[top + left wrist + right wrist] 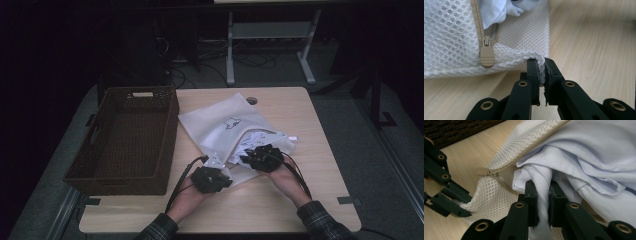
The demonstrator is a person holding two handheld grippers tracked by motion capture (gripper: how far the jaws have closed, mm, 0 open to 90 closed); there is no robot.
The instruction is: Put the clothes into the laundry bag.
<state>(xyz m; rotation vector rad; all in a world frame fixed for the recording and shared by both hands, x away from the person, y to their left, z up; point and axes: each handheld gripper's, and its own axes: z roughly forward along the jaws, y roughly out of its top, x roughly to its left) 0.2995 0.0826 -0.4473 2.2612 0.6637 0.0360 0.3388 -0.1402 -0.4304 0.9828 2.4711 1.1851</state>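
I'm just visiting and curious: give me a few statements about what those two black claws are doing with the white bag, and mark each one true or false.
1. The left gripper is shut on a corner of the mesh laundry bag. True.
2. The right gripper is open and holds nothing. False: it is shut on a fold of the white garment at the bag's mouth.
3. The bag's zipper is fully closed. False: it is open, and the garment shows through the opening.
4. The wicker basket stands left of the bag on the table. True.
5. The basket is full of clothes. False: nothing lies in it.
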